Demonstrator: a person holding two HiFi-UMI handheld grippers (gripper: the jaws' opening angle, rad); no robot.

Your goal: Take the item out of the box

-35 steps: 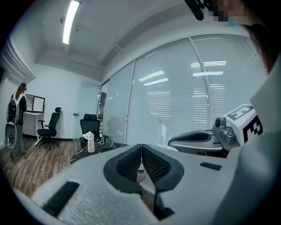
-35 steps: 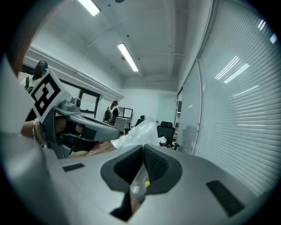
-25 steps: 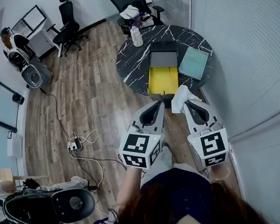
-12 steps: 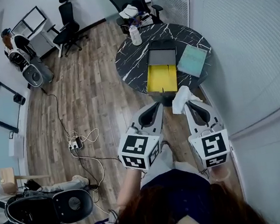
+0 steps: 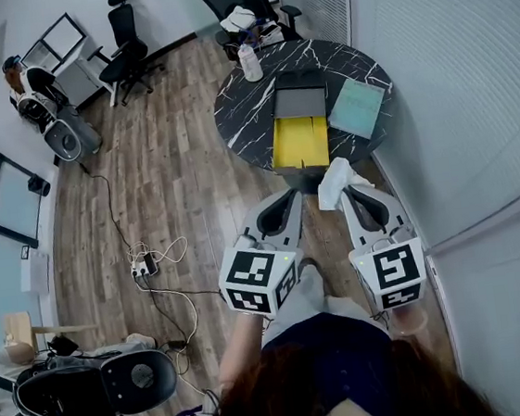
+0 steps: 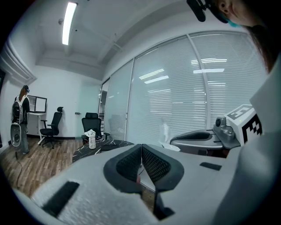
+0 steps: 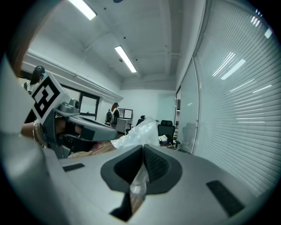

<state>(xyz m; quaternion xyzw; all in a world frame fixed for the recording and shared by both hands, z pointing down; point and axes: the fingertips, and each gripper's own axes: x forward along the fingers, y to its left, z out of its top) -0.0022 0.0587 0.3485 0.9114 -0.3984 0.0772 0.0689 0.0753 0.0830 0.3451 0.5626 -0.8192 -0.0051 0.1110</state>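
We are pinching the crumpled white plastic bag [image 5: 333, 181] in the right gripper [image 5: 348, 190] at lower centre, well clear of the open yellow box [image 5: 301, 142]. The marble table [image 5: 249, 110] is drifting slightly toward the top edge, so we are backing away and the removal looks done. The left gripper [image 5: 290, 193] is pressed together, empty.

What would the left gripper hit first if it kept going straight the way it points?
Probably the near rim of the round table, by the open yellow box. In its own view the left gripper aims right of the table, toward the glass wall, so that's unsure.
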